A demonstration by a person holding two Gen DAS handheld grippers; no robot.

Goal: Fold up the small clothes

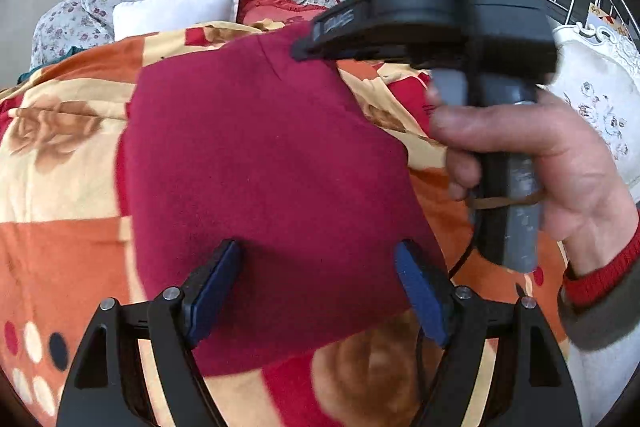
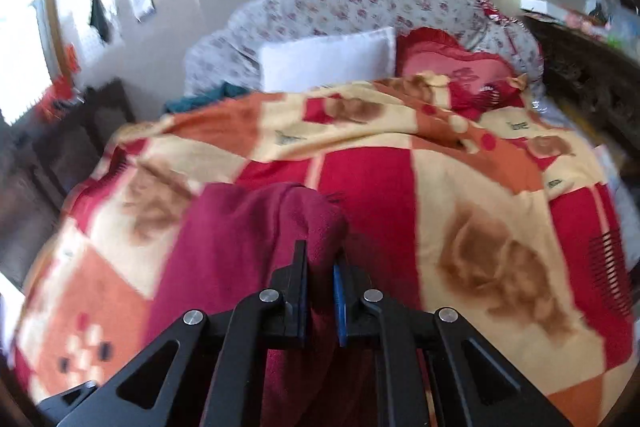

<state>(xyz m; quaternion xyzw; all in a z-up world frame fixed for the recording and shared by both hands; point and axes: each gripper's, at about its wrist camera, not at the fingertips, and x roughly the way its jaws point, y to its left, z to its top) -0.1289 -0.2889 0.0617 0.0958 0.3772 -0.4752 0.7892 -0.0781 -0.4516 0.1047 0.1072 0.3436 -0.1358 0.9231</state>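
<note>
On patterned blanket (image 2: 480, 187) marked "love", maroon cloth (image 1: 260, 167), right hand-held gripper (image 2: 320, 267) pinching it

the blanket (image 2: 460, 163) carries small dark print – one word looks like "love" – the rest too blurred to read.

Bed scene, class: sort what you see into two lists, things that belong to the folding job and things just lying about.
Part of the job:
- maroon cloth
- left gripper, open over the cloth
- right gripper, shut on a bunch of the cloth

Just lying about:
- patterned blanket underneath
- white pillow
- red pillow
- floral quilt
</note>
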